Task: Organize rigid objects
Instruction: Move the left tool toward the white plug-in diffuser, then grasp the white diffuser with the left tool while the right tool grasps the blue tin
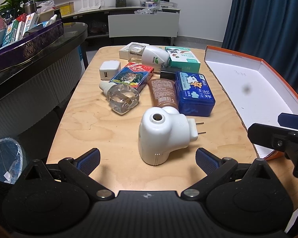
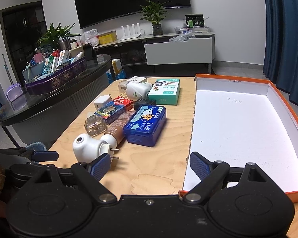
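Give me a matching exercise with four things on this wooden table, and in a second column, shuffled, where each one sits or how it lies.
Things:
1. white plug-in vaporizer with two metal prongs
2. blue plastic case with a cartoon label
3. orange-rimmed white cardboard box lid
4. white square USB charger

Places or states:
A. lies open on the right part of the table, nothing in it
B. nearest the open fingers of the left gripper
C. at the left of the pile, beside the playing-card box
D. beside the brown tube, nearest the lid

Pairs: 1-B, 2-D, 3-A, 4-C
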The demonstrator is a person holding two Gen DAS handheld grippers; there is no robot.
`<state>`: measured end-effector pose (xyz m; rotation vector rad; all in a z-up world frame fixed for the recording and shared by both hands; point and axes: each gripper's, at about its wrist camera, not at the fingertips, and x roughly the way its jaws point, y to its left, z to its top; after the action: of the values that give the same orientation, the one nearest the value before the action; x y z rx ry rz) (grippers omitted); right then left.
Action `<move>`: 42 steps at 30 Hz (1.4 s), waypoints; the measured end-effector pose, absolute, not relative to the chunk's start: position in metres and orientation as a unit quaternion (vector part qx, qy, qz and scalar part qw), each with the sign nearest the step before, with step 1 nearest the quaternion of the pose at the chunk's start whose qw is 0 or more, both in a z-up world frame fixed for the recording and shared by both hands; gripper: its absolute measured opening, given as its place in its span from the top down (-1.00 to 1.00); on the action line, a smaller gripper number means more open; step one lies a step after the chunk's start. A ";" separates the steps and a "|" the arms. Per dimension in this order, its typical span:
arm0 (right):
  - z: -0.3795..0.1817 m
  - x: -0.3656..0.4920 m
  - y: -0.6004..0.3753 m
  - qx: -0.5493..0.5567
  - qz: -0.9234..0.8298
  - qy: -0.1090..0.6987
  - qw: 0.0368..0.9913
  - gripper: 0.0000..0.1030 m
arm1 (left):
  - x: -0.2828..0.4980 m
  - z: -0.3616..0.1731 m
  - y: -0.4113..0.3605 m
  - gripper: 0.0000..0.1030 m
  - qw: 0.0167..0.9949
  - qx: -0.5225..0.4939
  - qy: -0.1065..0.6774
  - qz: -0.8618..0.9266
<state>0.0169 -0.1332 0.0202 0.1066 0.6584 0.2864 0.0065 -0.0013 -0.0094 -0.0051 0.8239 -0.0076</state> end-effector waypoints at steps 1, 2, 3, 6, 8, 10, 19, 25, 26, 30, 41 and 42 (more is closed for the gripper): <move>0.021 0.017 -0.134 0.052 0.140 0.322 0.935 -0.98 | 0.007 -0.010 -0.001 -1.00 0.916 -0.001 0.400 -0.004; 0.021 0.017 -0.134 0.052 0.140 0.322 0.935 -0.98 | 0.007 -0.010 -0.001 -1.00 0.916 0.000 0.401 -0.004; 0.021 0.017 -0.134 0.052 0.140 0.322 0.935 -0.98 | 0.008 -0.010 -0.001 -1.00 0.916 0.000 0.402 -0.004; 0.020 0.019 -0.135 0.053 0.138 0.324 0.934 -0.98 | 0.008 -0.011 -0.001 -1.00 0.915 -0.001 0.404 -0.005; 0.018 0.019 -0.134 0.056 0.138 0.326 0.933 -0.98 | 0.009 -0.012 -0.001 -1.00 0.910 -0.008 0.415 -0.008; 0.018 0.020 -0.134 0.057 0.138 0.327 0.933 -0.98 | 0.010 -0.013 -0.001 -1.00 0.906 -0.010 0.422 -0.010; 0.015 0.023 -0.137 0.064 0.136 0.335 0.930 -0.98 | 0.013 -0.016 -0.001 -1.00 0.909 -0.006 0.416 -0.010; 0.014 0.024 -0.138 0.066 0.135 0.339 0.929 -0.98 | 0.016 -0.018 -0.001 -1.00 0.910 -0.009 0.415 -0.013; 0.014 0.025 -0.138 0.066 0.136 0.339 0.929 -0.98 | 0.016 -0.018 -0.001 -1.00 0.910 -0.009 0.415 -0.014; 0.013 0.025 -0.139 0.069 0.135 0.340 0.928 -0.98 | 0.019 -0.020 -0.002 -1.00 0.911 -0.007 0.412 -0.020; 0.009 0.031 -0.142 0.078 0.132 0.348 0.925 -0.98 | 0.025 -0.028 -0.007 -0.21 0.922 0.012 0.382 -0.061; 0.009 0.031 -0.142 0.078 0.132 0.348 0.925 -0.98 | 0.024 -0.027 -0.007 -0.20 0.922 0.011 0.381 -0.061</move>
<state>0.0314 -0.1422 0.0089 0.1592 0.7145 0.2707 0.0242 -0.0071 -0.0266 0.0231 0.7832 -0.1254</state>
